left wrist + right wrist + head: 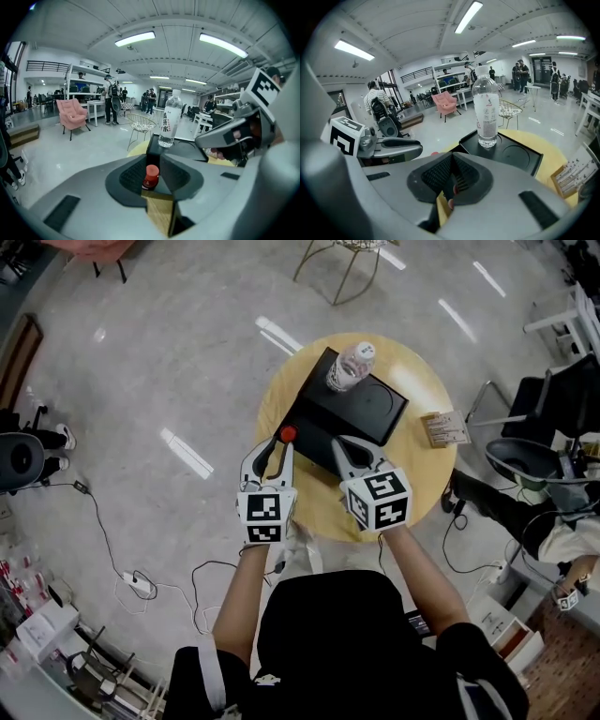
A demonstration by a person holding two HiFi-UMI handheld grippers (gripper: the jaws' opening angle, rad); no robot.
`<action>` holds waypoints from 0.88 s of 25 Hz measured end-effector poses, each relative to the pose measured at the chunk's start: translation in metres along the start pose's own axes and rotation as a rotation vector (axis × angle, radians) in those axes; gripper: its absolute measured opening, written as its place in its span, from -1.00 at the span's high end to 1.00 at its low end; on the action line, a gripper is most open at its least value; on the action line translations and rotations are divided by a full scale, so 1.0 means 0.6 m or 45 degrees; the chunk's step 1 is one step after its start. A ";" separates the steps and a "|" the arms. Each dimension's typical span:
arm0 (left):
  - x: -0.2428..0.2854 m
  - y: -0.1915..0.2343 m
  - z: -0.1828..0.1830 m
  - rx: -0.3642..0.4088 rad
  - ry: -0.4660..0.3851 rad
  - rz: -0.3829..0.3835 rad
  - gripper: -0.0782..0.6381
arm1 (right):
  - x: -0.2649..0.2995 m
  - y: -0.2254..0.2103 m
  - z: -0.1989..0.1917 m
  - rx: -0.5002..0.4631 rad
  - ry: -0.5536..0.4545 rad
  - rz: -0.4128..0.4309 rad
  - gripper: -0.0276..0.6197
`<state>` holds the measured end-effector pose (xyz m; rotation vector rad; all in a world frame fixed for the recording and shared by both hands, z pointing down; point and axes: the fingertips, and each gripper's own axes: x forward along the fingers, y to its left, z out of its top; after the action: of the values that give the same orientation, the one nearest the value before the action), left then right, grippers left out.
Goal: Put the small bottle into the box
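One small bottle [151, 176] stands upright, pinched in the left gripper's [283, 441] jaws, the black box [364, 414] just past it; right gripper's [453, 164] jaws together.

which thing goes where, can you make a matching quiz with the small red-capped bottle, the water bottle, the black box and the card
Things:
1. small bottle
2. clear water bottle
3. black box
4. card

Places:
A. standing on top of the box
B. mid round table, under the water bottle
C. between the jaws of the left gripper
D. near the table's edge, right of the box in the head view

Pairs: 1-C, 2-A, 3-B, 4-D
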<state>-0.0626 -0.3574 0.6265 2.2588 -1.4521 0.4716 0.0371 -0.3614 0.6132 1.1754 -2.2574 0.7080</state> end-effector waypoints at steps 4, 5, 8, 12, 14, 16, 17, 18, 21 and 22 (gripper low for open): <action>-0.042 -0.012 0.023 -0.020 -0.018 -0.034 0.62 | -0.027 0.025 0.011 -0.008 -0.047 -0.008 0.91; -0.051 -0.015 0.027 -0.017 -0.021 -0.043 0.65 | -0.033 0.031 0.014 -0.018 -0.061 -0.009 0.91; -0.082 -0.025 0.041 -0.010 -0.040 -0.062 0.71 | -0.057 0.050 0.029 -0.054 -0.105 -0.010 0.91; -0.126 -0.043 0.067 0.011 -0.087 -0.084 0.74 | -0.090 0.073 0.054 -0.073 -0.173 -0.017 0.91; -0.147 -0.052 0.076 0.027 -0.105 -0.089 0.74 | -0.106 0.086 0.062 -0.082 -0.201 -0.018 0.91; -0.170 -0.059 0.084 0.039 -0.123 -0.095 0.75 | -0.122 0.100 0.067 -0.093 -0.226 -0.020 0.91; -0.183 -0.063 0.088 0.044 -0.134 -0.098 0.75 | -0.131 0.108 0.070 -0.097 -0.238 -0.021 0.91; -0.196 -0.066 0.093 0.048 -0.148 -0.100 0.75 | -0.140 0.116 0.072 -0.100 -0.251 -0.023 0.91; -0.239 -0.074 0.111 0.055 -0.204 -0.099 0.75 | -0.167 0.139 0.079 -0.101 -0.297 -0.031 0.91; -0.253 -0.075 0.117 0.058 -0.225 -0.095 0.75 | -0.176 0.146 0.081 -0.102 -0.314 -0.034 0.91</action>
<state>-0.0776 -0.2587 0.4852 2.4340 -1.4473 0.2907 0.0079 -0.2877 0.4916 1.3127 -2.4402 0.4797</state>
